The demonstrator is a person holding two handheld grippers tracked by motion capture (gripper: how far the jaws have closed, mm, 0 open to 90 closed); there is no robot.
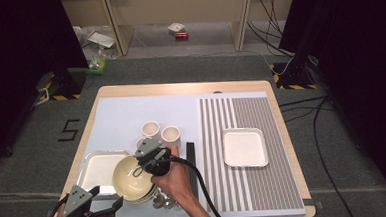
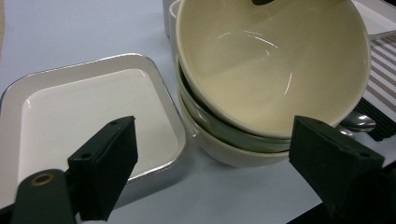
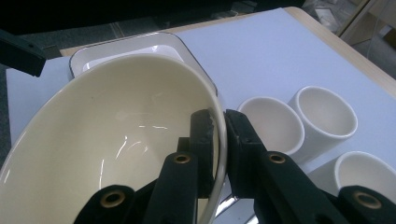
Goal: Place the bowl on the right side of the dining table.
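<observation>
A cream bowl (image 1: 131, 179) (image 2: 271, 60) (image 3: 112, 144) is tilted on top of a stack of bowls (image 2: 229, 140), one with a green rim. My right gripper (image 1: 151, 158) (image 3: 219, 140) is shut on the top bowl's rim, one jaw inside and one outside. My left gripper (image 1: 103, 208) (image 2: 215, 163) is open at the table's front left corner, apart from the stack. It points at the stack and at a white tray (image 1: 98, 169) (image 2: 74, 107) (image 3: 126, 46) just left of the bowls.
Three cream cups (image 1: 150, 129) (image 3: 322, 116) stand behind the bowls. A second white tray (image 1: 244, 147) lies on the striped mat (image 1: 265, 185) at the right. A black strip (image 1: 191, 163) lies by the mat's edge. Spoons (image 2: 359, 122) lie to the right of the stack.
</observation>
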